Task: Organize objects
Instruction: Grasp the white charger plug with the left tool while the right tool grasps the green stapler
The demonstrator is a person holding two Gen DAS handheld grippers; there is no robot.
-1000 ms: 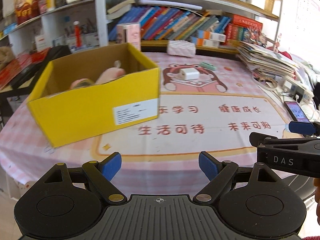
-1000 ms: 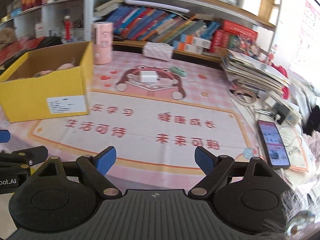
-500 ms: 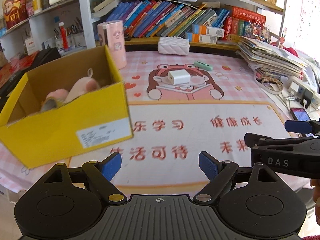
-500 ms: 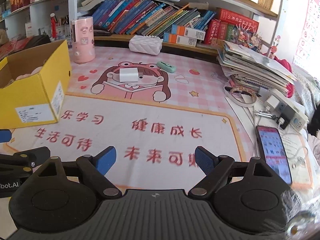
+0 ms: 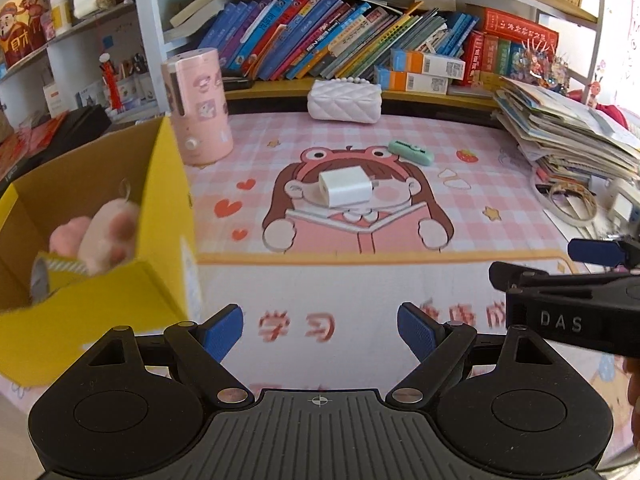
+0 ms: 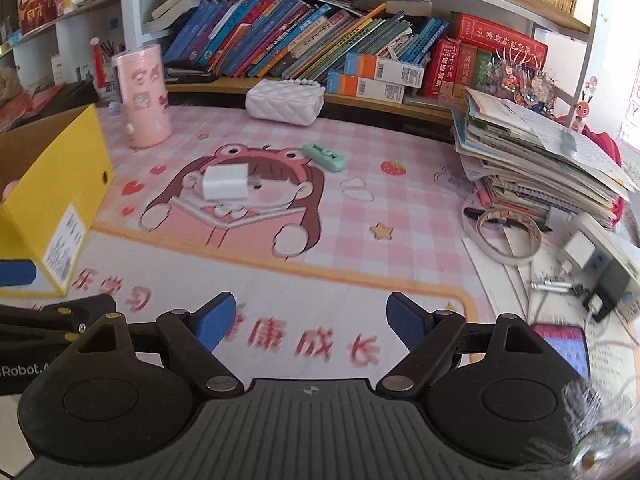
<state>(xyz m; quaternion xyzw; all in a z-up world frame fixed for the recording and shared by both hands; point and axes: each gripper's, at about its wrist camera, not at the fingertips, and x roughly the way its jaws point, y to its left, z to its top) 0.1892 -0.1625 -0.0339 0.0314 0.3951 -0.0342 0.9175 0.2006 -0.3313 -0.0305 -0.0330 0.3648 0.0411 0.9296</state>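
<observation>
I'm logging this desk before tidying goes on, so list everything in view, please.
Yellow cardboard box: 1, left edge of mat.
Pink plush paw toy: 1, inside the box.
White square charger plug: 1, mat centre.
Mint green small case: 1, behind the plug.
Pink cylindrical canister: 1, beside the box, towards the shelf.
White quilted purse: 1, by the shelf.
Stacked papers: 1 pile, right side.
Phone: 1, screen lit, right edge.
Books: many, mostly blue, shelf.
Left gripper: open, empty.
Right gripper: open, empty.
</observation>
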